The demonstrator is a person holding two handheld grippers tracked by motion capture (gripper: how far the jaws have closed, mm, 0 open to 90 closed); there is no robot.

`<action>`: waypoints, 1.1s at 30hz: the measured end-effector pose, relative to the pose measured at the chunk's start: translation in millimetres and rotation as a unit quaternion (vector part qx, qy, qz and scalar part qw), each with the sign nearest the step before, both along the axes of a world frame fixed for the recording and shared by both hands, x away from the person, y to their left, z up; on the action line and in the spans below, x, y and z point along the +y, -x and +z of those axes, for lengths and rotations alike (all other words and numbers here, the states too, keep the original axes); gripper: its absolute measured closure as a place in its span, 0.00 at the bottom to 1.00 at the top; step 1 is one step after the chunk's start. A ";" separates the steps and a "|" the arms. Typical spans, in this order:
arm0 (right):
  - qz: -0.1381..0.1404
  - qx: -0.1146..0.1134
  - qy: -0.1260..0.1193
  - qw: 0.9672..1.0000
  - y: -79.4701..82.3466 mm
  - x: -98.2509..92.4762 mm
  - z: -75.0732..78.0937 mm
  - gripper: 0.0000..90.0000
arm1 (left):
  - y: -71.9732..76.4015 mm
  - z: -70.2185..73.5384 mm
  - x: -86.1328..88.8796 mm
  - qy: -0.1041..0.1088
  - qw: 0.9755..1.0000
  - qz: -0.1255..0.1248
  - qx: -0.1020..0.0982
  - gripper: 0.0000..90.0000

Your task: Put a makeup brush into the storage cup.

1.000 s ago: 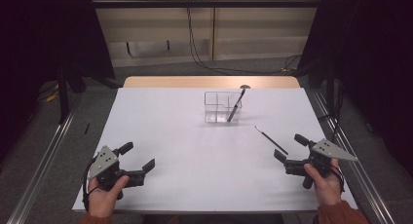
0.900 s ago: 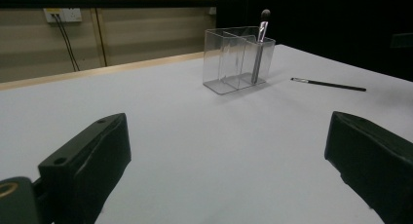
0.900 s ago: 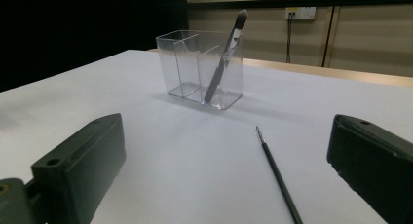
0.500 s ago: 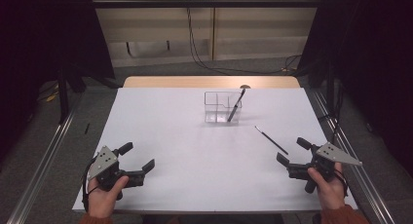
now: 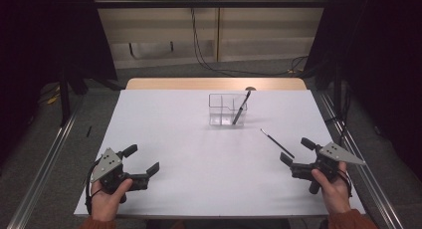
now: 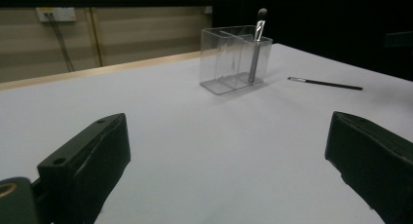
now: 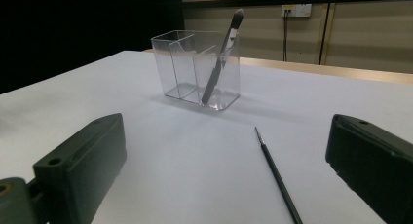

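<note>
At the near left of the white table (image 5: 199, 154), the left black two-jaw gripper (image 5: 143, 160) is held in a hand (image 5: 107, 201) with its jaws spread wide and nothing between them; its place is unchanged from the earlier frames. Farther off, toward the far middle of the table, a clear plastic divided holder (image 5: 226, 108) is seen standing upright, and a dark brush with a rounded head (image 5: 240, 107) is leaned inside its right compartment. To the right of it, a thin black brush (image 5: 277, 143) is laid flat on the table, just beyond the right black two-jaw gripper (image 5: 293, 152). That gripper's jaws are also spread and empty, and it has been drawn slightly nearer and rightward since a second ago, apart from the thin brush.
</note>
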State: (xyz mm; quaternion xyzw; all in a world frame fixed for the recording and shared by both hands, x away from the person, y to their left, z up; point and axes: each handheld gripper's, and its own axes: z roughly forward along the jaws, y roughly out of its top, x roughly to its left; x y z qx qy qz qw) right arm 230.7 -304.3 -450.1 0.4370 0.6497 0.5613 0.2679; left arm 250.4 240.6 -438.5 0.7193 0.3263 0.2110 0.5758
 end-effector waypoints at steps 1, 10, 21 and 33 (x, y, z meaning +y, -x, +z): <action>0.000 0.001 -0.005 1.000 -3.7 -1.1 1.9 0.01 | -0.1 -0.2 -1.1 -0.003 1.000 0.000 0.000 0.03; 0.023 0.022 0.032 0.999 -30.9 -3.0 13.5 0.00 | -0.7 -1.0 2.0 -0.003 1.000 0.011 0.004 0.03; 0.023 0.031 0.051 0.998 -65.6 -5.5 20.6 0.01 | 0.3 -0.6 0.5 -0.005 1.000 0.008 -0.001 0.03; 0.066 0.082 0.101 0.989 -93.6 6.7 35.1 0.02 | 0.2 0.1 0.5 -0.009 1.000 0.004 -0.004 0.03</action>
